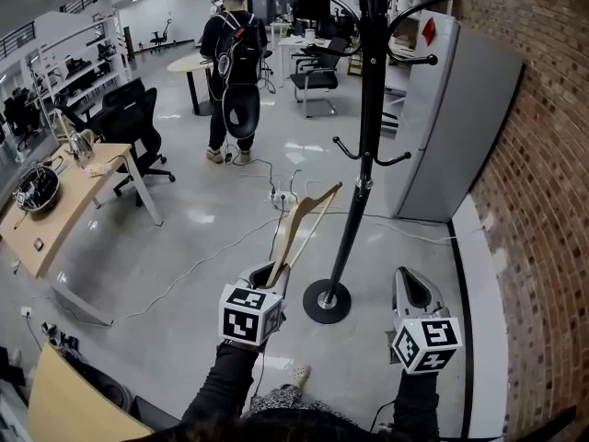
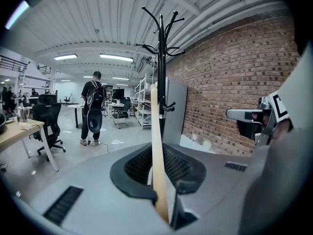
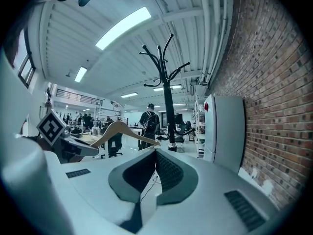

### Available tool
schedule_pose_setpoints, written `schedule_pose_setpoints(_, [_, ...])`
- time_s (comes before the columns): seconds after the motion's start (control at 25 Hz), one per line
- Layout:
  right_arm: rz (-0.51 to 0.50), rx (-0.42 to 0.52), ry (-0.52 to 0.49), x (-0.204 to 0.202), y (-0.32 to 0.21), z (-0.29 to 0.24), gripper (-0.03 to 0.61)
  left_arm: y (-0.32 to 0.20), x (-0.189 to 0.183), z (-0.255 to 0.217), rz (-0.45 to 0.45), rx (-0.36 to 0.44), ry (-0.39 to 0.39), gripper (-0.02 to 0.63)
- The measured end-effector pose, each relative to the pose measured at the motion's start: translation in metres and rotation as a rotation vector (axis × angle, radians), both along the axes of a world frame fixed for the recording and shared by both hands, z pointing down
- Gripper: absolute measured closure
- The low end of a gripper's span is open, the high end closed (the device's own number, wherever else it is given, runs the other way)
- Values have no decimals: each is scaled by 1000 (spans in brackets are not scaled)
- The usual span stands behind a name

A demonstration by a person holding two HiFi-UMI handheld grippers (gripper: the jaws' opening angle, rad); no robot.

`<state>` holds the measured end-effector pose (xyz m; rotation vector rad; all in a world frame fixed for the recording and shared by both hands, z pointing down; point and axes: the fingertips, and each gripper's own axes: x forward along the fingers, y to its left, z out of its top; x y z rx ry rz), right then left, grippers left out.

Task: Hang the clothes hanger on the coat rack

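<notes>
A light wooden clothes hanger sticks up and away from my left gripper, which is shut on its lower end. In the left gripper view the hanger stands edge-on between the jaws, in line with the black coat rack. The rack's pole rises just right of the hanger, on a round base. My right gripper hangs right of the base, shut with nothing in it. From the right gripper view, the hanger and the left gripper are at left, the rack ahead.
A tall grey cabinet stands against the brick wall behind the rack. Cables and a power strip lie on the floor. A person with a backpack stands farther off. Office chairs and a wooden desk are at left.
</notes>
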<state>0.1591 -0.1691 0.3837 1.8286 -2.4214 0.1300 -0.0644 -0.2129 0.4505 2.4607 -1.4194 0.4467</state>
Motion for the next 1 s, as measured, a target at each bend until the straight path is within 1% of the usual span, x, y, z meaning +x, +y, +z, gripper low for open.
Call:
schedule_pose_setpoints(0.2, [12,-16,3,3,-41,2,569,-41,6,12,26,-33,-6,561])
schedule_pose_setpoints(0.52, [42,-35,-15,13,-96,7,569,-108,28,17,85,-38,-36,561])
schedule_pose_setpoints(0.68, [80,-49,-33,25,-111,17,568,-135,37,32,115,-60,-71,561])
schedule_pose_setpoints(0.8, [113,-60,-38,39,-121,23,569,-158,45,40,130,-75,-77,561])
schedule_pose_setpoints(1.0, [163,-70,-44,55,-133,29,569,-190,63,44,167,-70,-84,562])
